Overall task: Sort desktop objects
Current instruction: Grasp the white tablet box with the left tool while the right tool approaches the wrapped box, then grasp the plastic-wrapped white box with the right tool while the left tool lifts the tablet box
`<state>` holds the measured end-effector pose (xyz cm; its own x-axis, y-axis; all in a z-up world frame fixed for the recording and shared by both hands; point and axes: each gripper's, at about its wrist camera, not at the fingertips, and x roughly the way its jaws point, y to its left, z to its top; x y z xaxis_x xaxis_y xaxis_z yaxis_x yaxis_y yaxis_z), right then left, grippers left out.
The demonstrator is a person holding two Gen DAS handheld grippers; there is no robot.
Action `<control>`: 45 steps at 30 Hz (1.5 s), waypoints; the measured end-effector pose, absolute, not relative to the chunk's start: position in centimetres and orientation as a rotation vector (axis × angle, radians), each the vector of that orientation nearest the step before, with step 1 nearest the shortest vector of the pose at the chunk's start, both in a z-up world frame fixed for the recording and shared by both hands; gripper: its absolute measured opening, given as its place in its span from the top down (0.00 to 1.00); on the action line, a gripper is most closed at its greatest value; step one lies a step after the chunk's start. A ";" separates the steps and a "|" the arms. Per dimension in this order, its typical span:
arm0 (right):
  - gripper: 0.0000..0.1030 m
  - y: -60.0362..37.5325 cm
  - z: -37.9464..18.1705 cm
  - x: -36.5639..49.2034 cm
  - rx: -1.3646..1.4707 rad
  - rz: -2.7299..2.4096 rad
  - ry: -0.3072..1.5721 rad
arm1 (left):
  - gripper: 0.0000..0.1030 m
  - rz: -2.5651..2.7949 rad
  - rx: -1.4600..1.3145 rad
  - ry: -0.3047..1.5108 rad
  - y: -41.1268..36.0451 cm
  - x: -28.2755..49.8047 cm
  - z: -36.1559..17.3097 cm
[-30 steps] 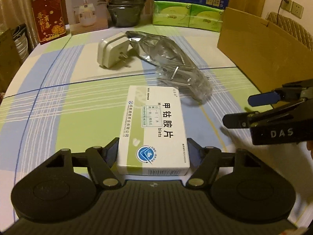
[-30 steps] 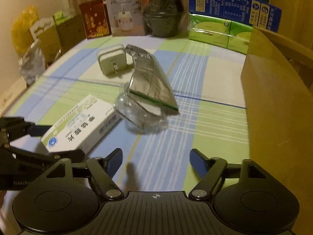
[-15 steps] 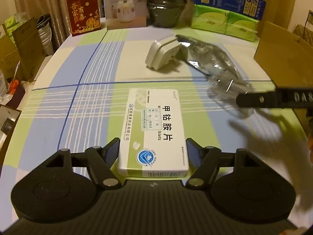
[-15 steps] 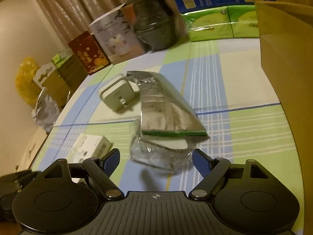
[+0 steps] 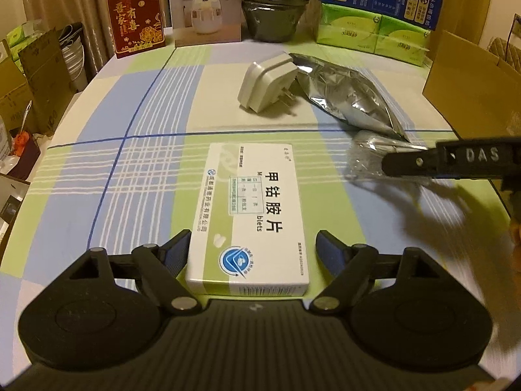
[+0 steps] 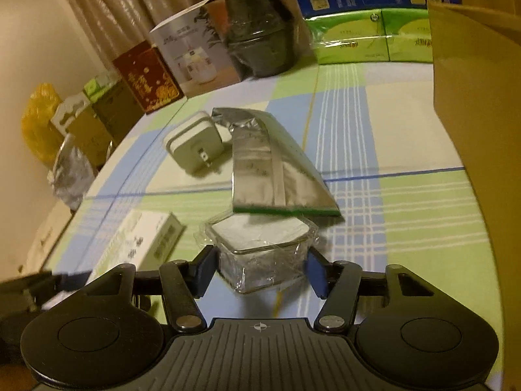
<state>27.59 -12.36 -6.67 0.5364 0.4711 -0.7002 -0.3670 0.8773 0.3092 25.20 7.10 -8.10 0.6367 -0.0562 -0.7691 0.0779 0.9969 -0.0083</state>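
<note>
Beside the cardboard box (image 6: 472, 104) at the edge of the checked tabletop (image 5: 156, 163), none of the loose things looks put away yet, so I judge the sorting to be at an early stage: four items lie out in the open and all remain to be moved.

The nearest to the box is a small clear-wrapped block (image 6: 263, 254), white on top and crinkly with film. The right claw (image 6: 262, 272) has it between its blue pads; the jaws are closing, and the pads stand right at the wrap on either side, though whether they press yet I cannot tell. A silver foil pouch (image 6: 270, 176) with a green bottom edge lies just behind the block, its corner propped over it. A white plug adapter (image 5: 267, 84) sits on its side further from the box, touching the pouch's far end, its prongs pointing toward the pouch.

Furthest from the box among the four, the white medicine carton (image 5: 250, 215) lies flat, printed with bold black characters and a blue round emblem. The left claw (image 5: 252, 254) straddles its near end with jaws opening: the left pad is at the carton's edge, the right one clearly apart from it, so it is released rather than held.

My reading is that the wrapped block is the item in hand, with the carton, pouch and adapter left for later
</note>
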 end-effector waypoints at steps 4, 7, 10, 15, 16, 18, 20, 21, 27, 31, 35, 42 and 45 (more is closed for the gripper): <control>0.46 -11.6 -6.0 24.1 -0.041 0.507 0.838 | 0.34 -0.085 0.031 0.881 6.9 24.9 -8.2; 0.44 -11.1 -6.3 21.6 -0.132 0.555 0.860 | 0.34 -0.098 0.026 0.881 6.8 24.3 -8.2; 0.25 -11.4 -6.2 19.6 -0.177 0.572 0.865 | 0.34 -0.106 0.026 0.892 6.6 23.0 -8.1; 0.08 -11.3 -5.6 18.3 -0.287 0.575 0.778 | 0.34 -0.140 0.031 0.920 6.6 20.4 -7.7; 0.08 -11.0 -5.7 18.5 -0.314 0.580 0.766 | 0.34 -0.141 0.032 0.918 6.6 20.1 -7.7; 0.08 -10.6 -5.9 19.1 -0.347 0.597 0.750 | 0.34 -0.135 0.011 0.911 7.0 19.6 -7.7; 0.08 -10.2 -6.2 19.7 -0.367 0.626 0.731 | 0.30 -0.132 -0.011 0.908 7.3 19.7 -7.7; 0.08 -10.1 -6.5 19.8 -0.376 0.639 0.730 | 0.26 -0.125 -0.013 0.903 7.4 19.8 -7.6; 0.30 -9.7 -8.1 21.1 -0.348 0.649 0.801 | 0.20 -0.107 -0.008 0.881 7.3 20.3 -7.8; 0.40 -10.5 -7.7 22.1 -0.214 0.627 0.861 | 0.20 -0.107 0.006 0.870 6.9 20.6 -8.0; 0.42 -11.0 -7.4 22.0 -0.184 0.588 0.856 | 0.20 -0.114 0.020 0.853 6.4 21.2 -7.9; 0.42 -11.7 -7.2 22.1 -0.136 0.554 0.865 | 0.31 -0.110 0.079 0.854 5.5 21.9 -8.5; 0.42 -11.6 -7.2 22.0 -0.135 0.556 0.864 | 0.34 -0.107 0.062 0.853 5.8 21.9 -8.5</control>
